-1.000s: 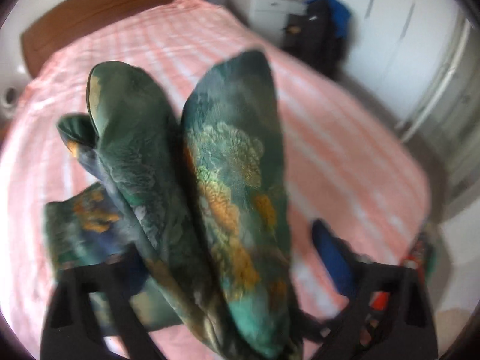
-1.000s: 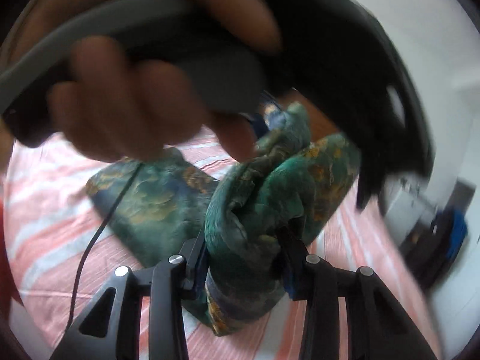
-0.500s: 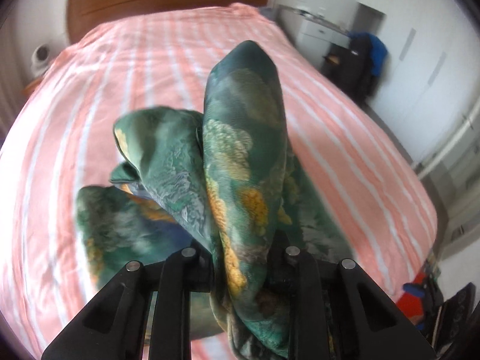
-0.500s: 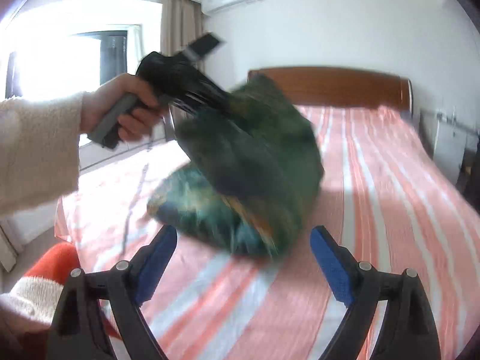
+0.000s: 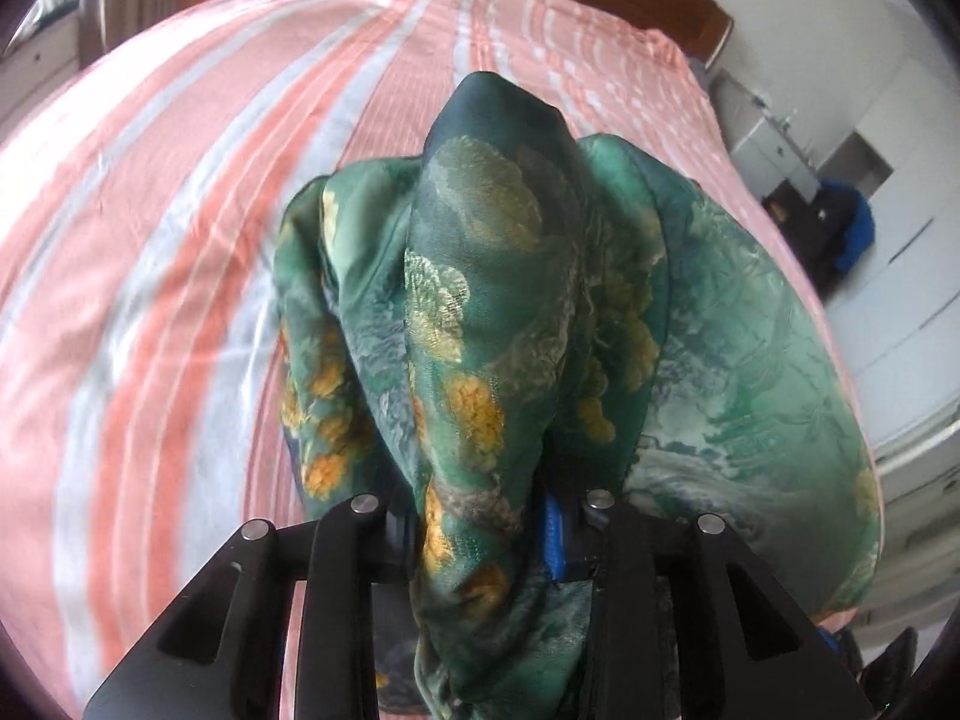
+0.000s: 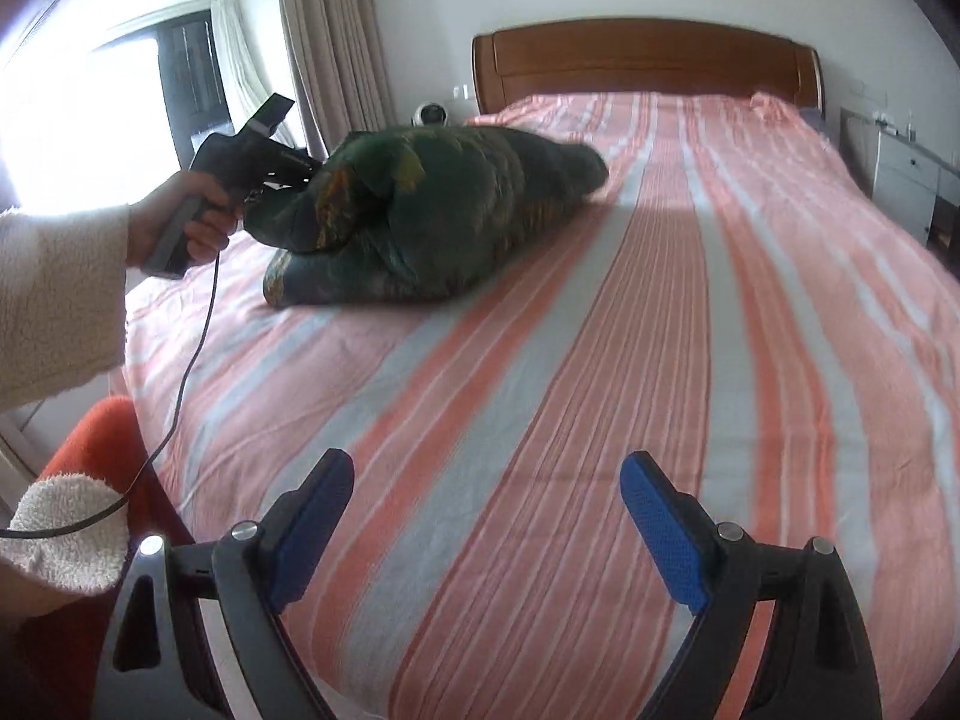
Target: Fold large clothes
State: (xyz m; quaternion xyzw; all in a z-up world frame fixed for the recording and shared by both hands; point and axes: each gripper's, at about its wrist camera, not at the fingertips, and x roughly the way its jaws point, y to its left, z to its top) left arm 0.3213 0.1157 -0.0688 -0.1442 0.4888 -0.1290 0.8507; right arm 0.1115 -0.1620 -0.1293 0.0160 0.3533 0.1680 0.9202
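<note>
A dark green garment with yellow flower print (image 6: 444, 210) lies bunched on the striped pink bed (image 6: 660, 330), towards its left side. My left gripper (image 5: 480, 516) has a thick fold of that garment (image 5: 498, 300) between its jaws. The jaws are opening, and the cloth still fills the gap between the pads. In the right wrist view a hand (image 6: 180, 216) holds that gripper against the near end of the bundle. My right gripper (image 6: 486, 480) hangs open above the bed's near part, well clear of the garment, with nothing between its blue pads (image 6: 654, 516).
A wooden headboard (image 6: 642, 54) closes the far end of the bed. White drawers (image 6: 906, 174) stand at its right side, and curtains (image 6: 324, 42) with a bright window at the left. A cable (image 6: 198, 348) hangs from the left gripper. An orange cloth (image 6: 96, 444) lies at the bed's near left corner.
My right gripper let go of the garment, opened wide and drew back. The left gripper carried the garment down and left, so the bundle now rests on the bed.
</note>
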